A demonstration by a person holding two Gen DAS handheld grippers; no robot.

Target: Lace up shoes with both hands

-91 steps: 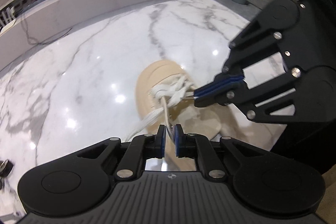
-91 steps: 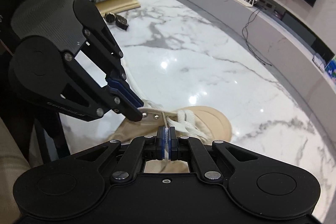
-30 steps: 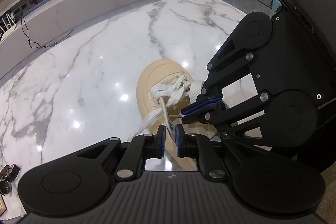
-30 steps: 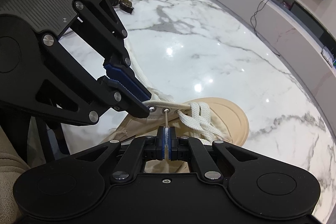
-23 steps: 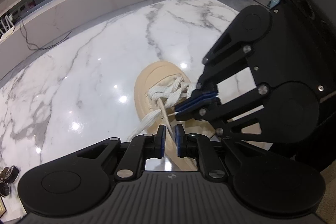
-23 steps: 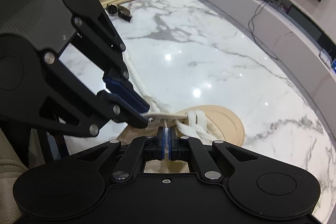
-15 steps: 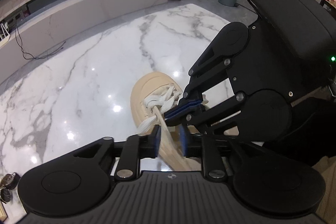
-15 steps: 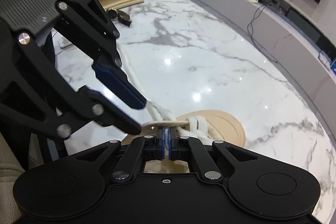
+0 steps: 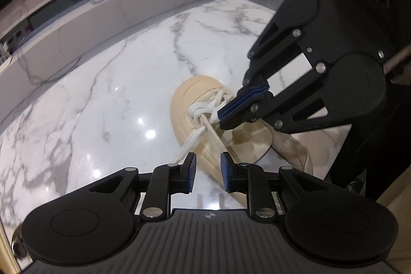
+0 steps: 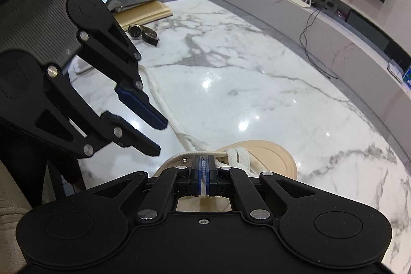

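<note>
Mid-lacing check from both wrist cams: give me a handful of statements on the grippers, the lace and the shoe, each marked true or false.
1. The right gripper has its jaws shut on the white lace. True.
2. The left gripper clamps the lace. False: its jaws stand apart, nothing pressed between them.
3. The beige shoe rests on a marble tabletop. True.
4. The shoe has no lace threaded yet. False: white lace already crosses near the toe.
5. A wristwatch lies on the tabletop beyond the left gripper. True.
</note>
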